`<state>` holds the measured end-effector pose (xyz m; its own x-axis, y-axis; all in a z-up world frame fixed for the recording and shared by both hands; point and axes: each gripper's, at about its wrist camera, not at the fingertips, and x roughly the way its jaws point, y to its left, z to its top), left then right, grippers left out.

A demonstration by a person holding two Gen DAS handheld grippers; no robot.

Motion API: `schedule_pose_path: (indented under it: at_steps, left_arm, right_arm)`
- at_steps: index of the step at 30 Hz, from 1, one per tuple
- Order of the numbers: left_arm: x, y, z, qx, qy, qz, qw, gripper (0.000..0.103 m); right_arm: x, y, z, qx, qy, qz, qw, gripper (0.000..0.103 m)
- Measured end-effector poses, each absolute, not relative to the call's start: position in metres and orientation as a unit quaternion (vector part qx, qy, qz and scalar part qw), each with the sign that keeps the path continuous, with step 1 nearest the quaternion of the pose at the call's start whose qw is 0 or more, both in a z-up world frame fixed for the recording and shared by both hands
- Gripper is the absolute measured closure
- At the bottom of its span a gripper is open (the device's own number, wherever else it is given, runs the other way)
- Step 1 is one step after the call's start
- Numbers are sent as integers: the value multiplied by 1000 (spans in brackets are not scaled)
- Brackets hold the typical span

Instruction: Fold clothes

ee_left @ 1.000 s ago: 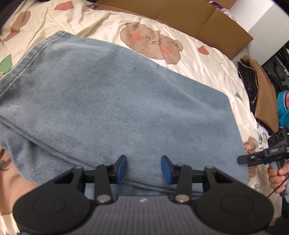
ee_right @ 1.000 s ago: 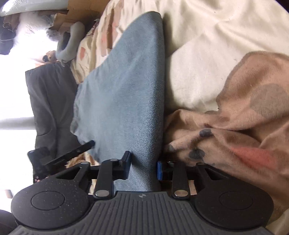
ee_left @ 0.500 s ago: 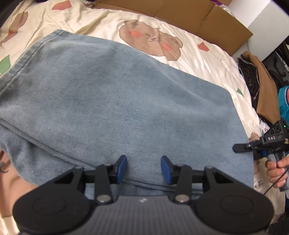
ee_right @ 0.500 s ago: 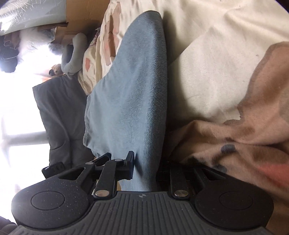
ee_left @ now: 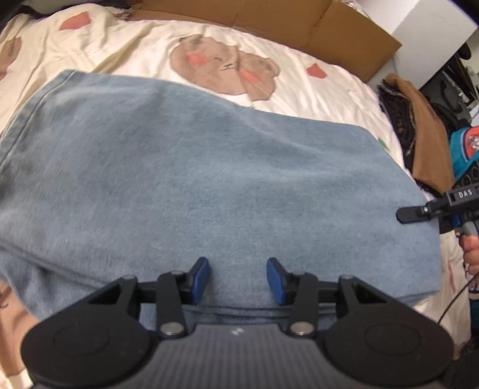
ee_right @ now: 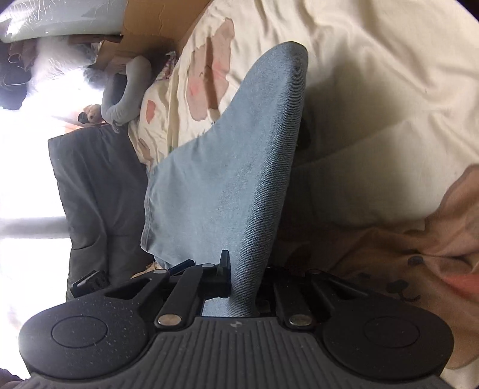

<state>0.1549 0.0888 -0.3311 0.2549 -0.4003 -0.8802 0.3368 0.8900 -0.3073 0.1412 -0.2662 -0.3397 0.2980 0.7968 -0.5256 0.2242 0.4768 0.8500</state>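
The bed point(ee_left: 299, 89) carried the folded denim garment point(ee_left: 209, 179) flat across its middle, ready for another fold. The right gripper point(ee_right: 244, 287) had its jaws clamped on the garment's edge nearest the bed's right side, raising it. The left gripper point(ee_left: 238, 278) hovered at the near edge, jaws partly open and empty.

Far side: open bedsheet point(ee_left: 143, 51) past folded jeans point(ee_left: 209, 179), bounded by cardboard wall point(ee_left: 269, 27) | right side: narrow sheet strip, then clothes pile point(ee_left: 425, 131) blocking | over jeans: unobstructed between left gripper point(ee_left: 238, 278) and right gripper point(ee_left: 410, 214) | near edge: crowded by dark cushion point(ee_right: 92, 191)
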Motion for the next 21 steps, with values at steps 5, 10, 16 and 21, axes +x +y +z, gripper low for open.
schedule_pose_path:
  at_steps: [5,10,16,21]
  left_arm:
    - [153,75,-330,-35,564,-255,785,58]
    - [151,64,-330,-33,562,-275,779,58]
    - [151,63,-327,-35,556,-285,780,58]
    - [146,63,-328,-40,556,-290,778,58]
  right_arm:
    - [144,-293,-326,449,552,202,673,98]
    - [150,-321,-315,433,549,191,689,98]
    - [160,-351,-307,420,538,173,711,98]
    - [175,-377,-303,413,522,146,732,98]
